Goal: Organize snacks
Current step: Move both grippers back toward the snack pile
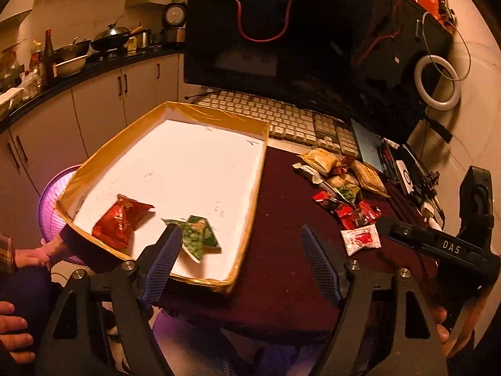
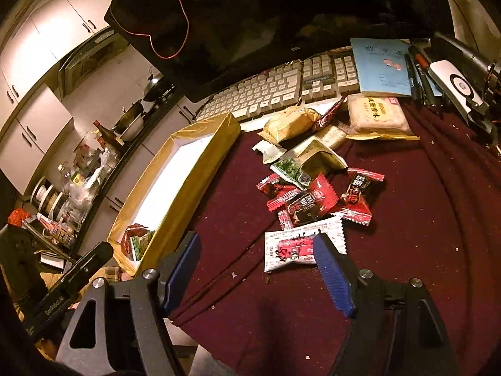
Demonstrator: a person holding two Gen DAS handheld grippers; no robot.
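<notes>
Listing by size, largest first.

Bench (image 2: 407, 219): covered in a dark red cloth, carrying everything below.

Monitor (image 2: 281, 15): dark screen at the back, "TCL" on its lower edge; a keyboard (image 2: 266, 94) lies in front of it.

Box (image 1: 103, 153): shallow, white inside, rim bound in yellow tape, sitting on the bench's left side. It holds two packets, one red packet (image 1: 120, 221) and one green packet (image 1: 195, 235), lying just beside each other at the near end. The rest of the floor is bare.

Snack pile (image 2: 313, 172): loose on the cloth right of the box, apart from it. It includes a large pale bag (image 2: 375, 116) with printed Chinese characters, yellow and green packets, and several small red ones whose print is too small to read. Nearest lies a white packet (image 2: 300, 246) with a red label and Chinese characters.

Blue booklet (image 2: 380, 65): Chinese title, by the keyboard.

Left gripper (image 1: 241, 263): jaws spread, holding nothing, over the box's near right corner.

Right gripper (image 2: 256, 269): jaws spread, empty, hovering at the white packet's near edge, one finger overlapping it in view. "DAS" is on its body in the left view.

Progress, as a judgement: early. Two packets boxed, most still outside.
</notes>
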